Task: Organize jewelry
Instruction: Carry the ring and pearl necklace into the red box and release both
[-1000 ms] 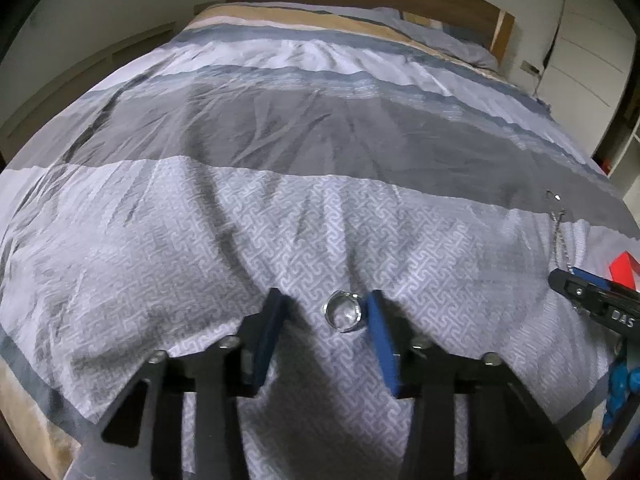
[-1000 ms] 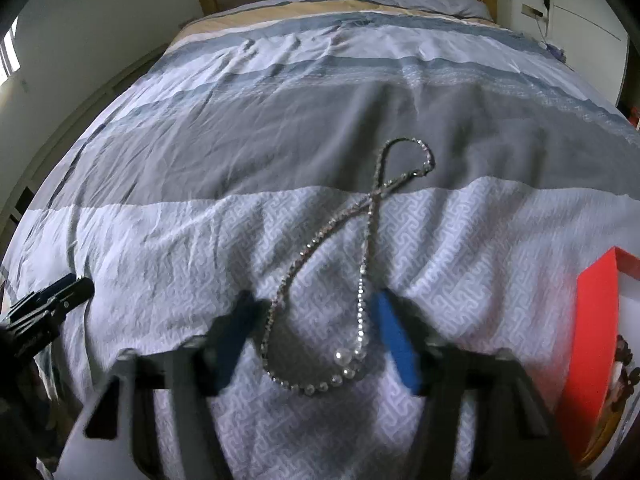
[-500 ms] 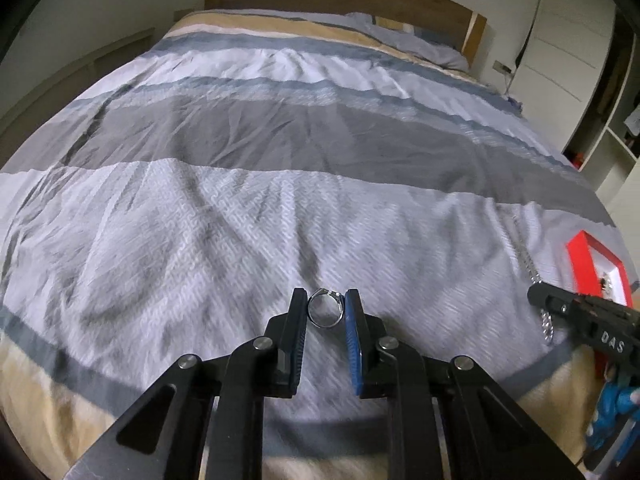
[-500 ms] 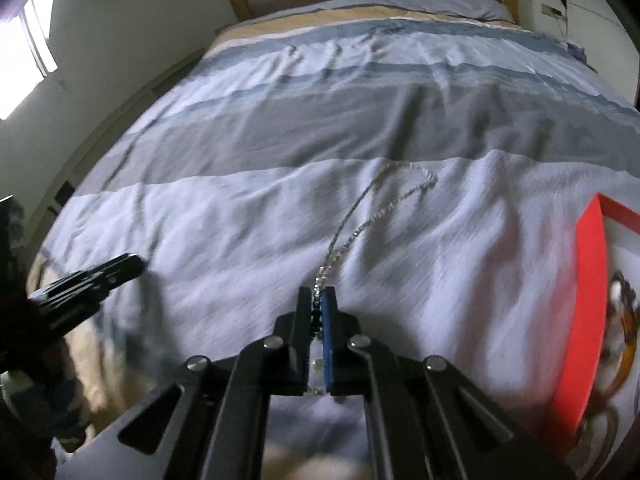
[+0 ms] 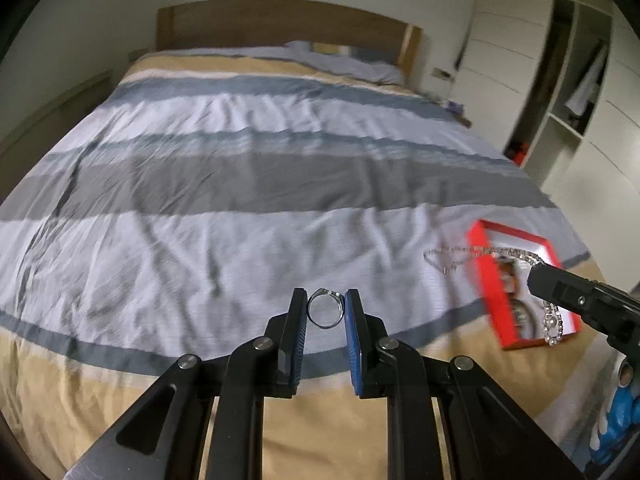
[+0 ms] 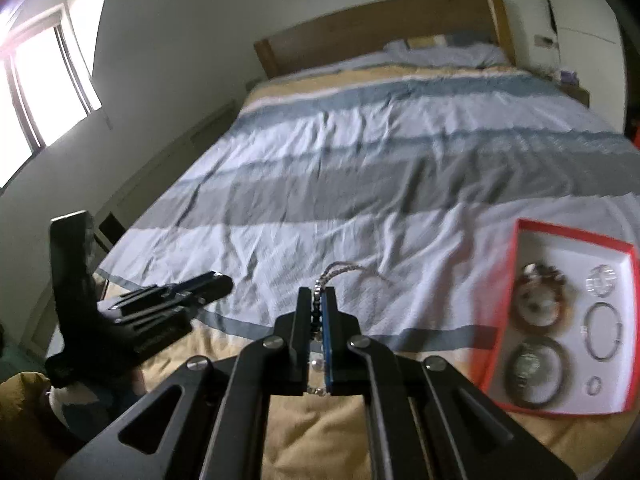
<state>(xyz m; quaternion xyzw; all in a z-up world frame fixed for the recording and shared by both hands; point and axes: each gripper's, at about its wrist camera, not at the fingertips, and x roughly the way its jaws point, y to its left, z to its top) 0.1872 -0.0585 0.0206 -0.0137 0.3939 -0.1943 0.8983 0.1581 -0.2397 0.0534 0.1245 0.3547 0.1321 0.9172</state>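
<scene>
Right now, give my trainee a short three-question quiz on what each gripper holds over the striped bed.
1. True or false: the left gripper is shut on the small silver ring.
2. Which item is the right gripper clamping? A) a brown beaded bracelet B) the sparkly silver chain necklace C) a thin bangle
3. Fill in: the red-rimmed jewelry tray with a white lining lies on the ___ side of the right wrist view.

Key: 1 true, the ring sits pinched between the pads, clear of the striped duvet. 2 B, its chain hangs from the closed jaws. 3 right.
</scene>
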